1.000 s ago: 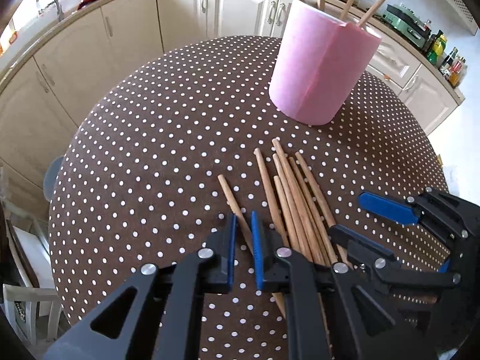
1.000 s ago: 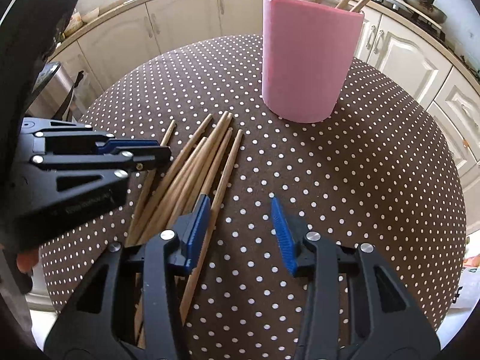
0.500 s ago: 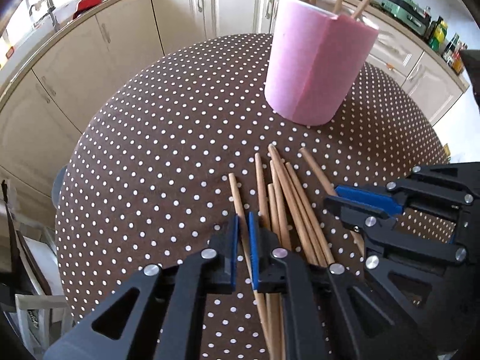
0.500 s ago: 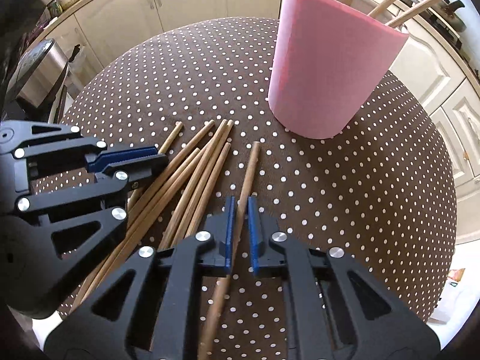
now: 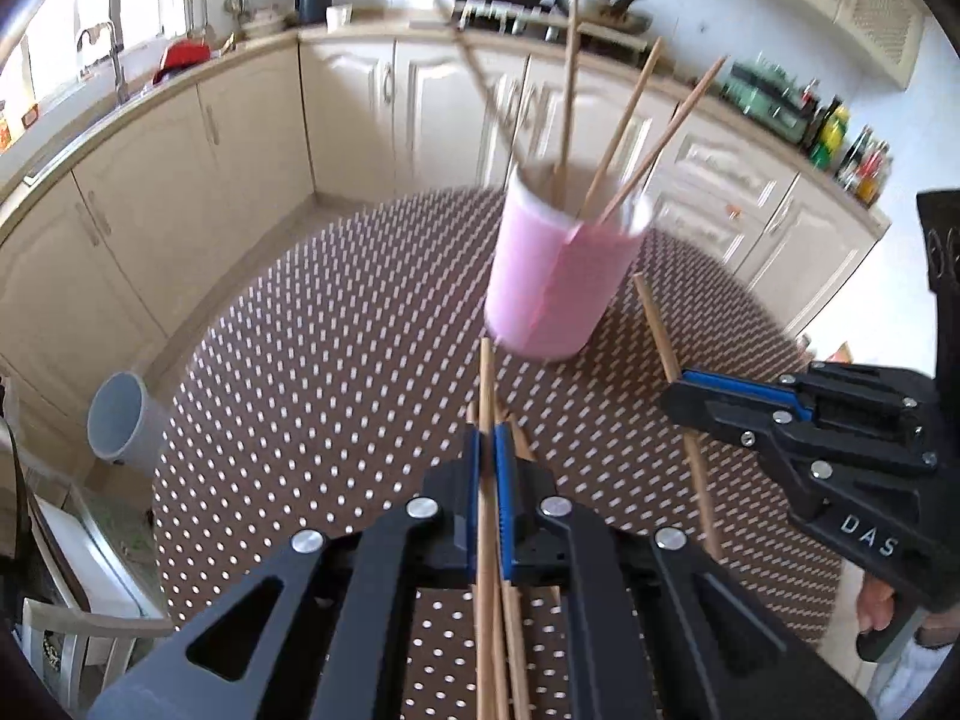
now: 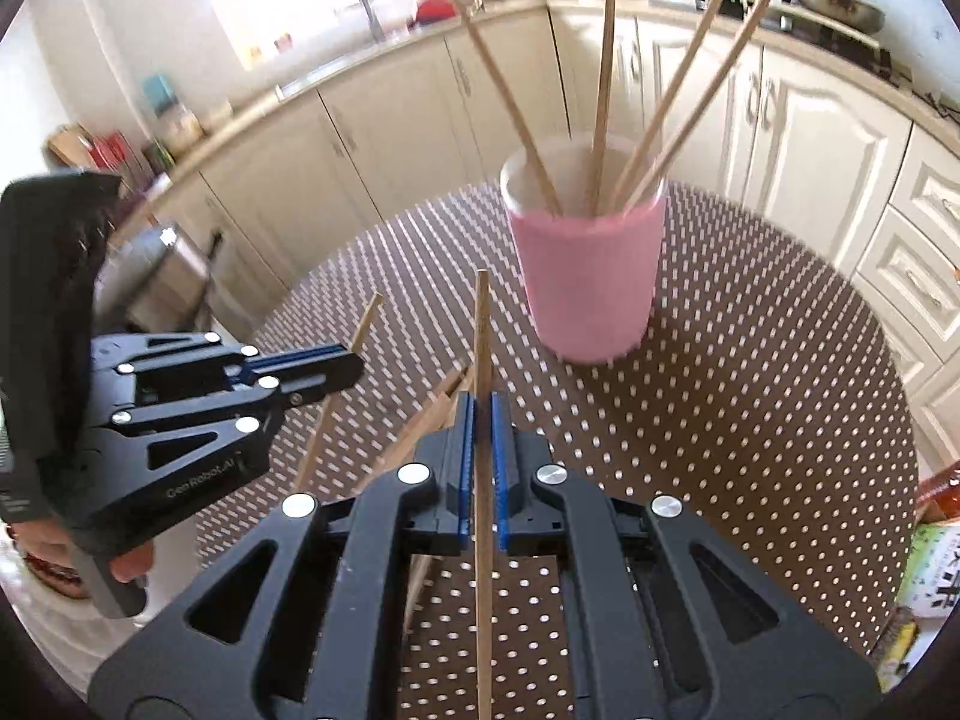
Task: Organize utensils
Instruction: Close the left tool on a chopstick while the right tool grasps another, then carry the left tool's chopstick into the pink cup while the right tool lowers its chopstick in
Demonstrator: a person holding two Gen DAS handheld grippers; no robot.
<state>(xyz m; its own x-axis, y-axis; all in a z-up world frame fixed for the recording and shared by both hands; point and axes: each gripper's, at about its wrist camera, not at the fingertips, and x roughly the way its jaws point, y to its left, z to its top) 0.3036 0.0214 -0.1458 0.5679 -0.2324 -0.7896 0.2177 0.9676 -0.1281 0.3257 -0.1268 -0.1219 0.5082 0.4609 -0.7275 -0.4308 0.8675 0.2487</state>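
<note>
Both tongs are up off the desk (image 5: pixel 312 372), each with a single wooden stick in its grip. The left tongs (image 5: pixel 487 468) are squeezed nearly together on one chopstick (image 5: pixel 485 396), which runs straight forward between the blue pads and pokes out ahead with its tip toward the foot of the pink cup (image 5: pixel 555 288). From the right wrist view, the right tongs (image 6: pixel 481 438) are clamped just as narrowly on another chopstick (image 6: pixel 481 336), its free end raised and aimed to the left of the pink cup (image 6: pixel 591 288). In the left view the right tongs (image 5: pixel 681 390) come in from the right side, the held stick crossing them at a slant; in the right view the left tongs (image 6: pixel 354 363) sit at the left, the held stick showing past the tip. The cup stands upright on the brown, white-dotted desk (image 6: pixel 750 390), toward its far edge, with four sticks (image 6: pixel 603 78) already leaning out of it in different directions. Beneath the left tongs the loose chopsticks (image 5: pixel 510 618) lie bunched on the cloth, partly hidden by the tool; the count cannot be made out. Cream kitchen cabinets (image 5: pixel 252 138) curve round behind the desk, and a grey bin (image 5: pixel 117 420) stands on the floor at the left.
</note>
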